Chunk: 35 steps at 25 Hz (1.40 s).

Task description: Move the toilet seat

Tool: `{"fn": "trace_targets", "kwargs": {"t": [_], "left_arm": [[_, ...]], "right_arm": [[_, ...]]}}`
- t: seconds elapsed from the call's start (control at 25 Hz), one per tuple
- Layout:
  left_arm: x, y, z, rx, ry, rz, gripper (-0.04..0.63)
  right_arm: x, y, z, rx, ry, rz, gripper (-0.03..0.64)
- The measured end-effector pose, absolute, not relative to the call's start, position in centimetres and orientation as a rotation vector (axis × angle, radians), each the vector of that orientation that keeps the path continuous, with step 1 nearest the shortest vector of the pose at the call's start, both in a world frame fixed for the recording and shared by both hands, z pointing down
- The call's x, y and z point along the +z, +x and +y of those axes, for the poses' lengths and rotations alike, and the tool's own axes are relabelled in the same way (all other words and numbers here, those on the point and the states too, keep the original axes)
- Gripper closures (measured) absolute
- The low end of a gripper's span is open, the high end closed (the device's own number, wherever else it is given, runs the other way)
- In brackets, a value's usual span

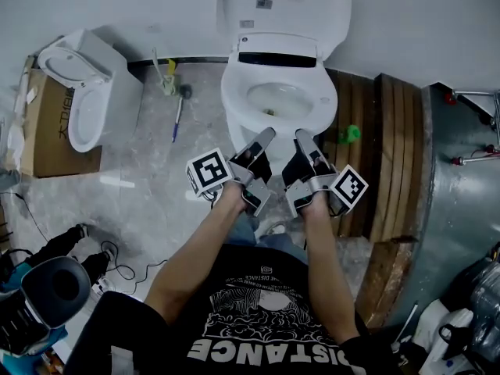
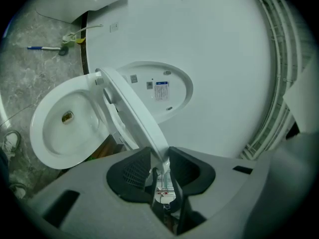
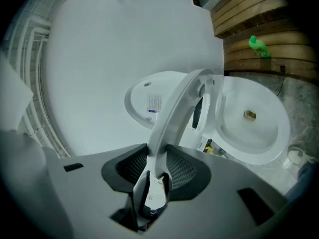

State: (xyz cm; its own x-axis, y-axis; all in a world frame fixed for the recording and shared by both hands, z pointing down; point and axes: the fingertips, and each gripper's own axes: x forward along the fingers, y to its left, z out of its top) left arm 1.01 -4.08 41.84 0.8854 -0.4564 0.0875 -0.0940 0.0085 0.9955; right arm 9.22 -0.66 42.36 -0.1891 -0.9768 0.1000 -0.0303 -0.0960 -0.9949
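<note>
A white toilet stands against the wall with its lid [image 1: 285, 2] up. The toilet seat [image 1: 312, 92] is lifted off the bowl [image 1: 275, 98] and tilted. My left gripper [image 1: 268, 136] and right gripper [image 1: 301, 137] are side by side, each shut on the seat's front rim. In the left gripper view the seat [image 2: 130, 116] runs edge-on from the left gripper [image 2: 160, 166] to the hinge, with the bowl [image 2: 50, 143] to its left and the lid [image 2: 159, 91] behind. In the right gripper view the seat [image 3: 174, 116] rises from the right gripper [image 3: 155, 166], with the bowl [image 3: 259, 143] to its right.
A second toilet [image 1: 87, 92] rests by a cardboard box [image 1: 45, 135] at the left. A blue pen [image 1: 177, 120] and a brush lie on the marble floor. Wooden planks [image 1: 384, 151] and a green bottle [image 1: 352, 133] are to the toilet's right. Cables and gear lie at the bottom left.
</note>
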Motion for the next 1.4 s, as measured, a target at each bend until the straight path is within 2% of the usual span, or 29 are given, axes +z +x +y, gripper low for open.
{"fn": "trace_targets", "kwargs": {"t": [0.64, 1.4], "left_arm": [[37.0, 3.2, -9.3, -0.278, 1.596, -0.322, 0.480], [32.5, 5.6, -15.2, -0.404, 1.554, -0.294, 0.471]], "right_arm": [[37.3, 11.4, -5.7, -1.247, -1.255, 1.289, 0.488], [33.2, 13.5, -12.0, -1.289, -1.053, 1.277, 0.476]]}}
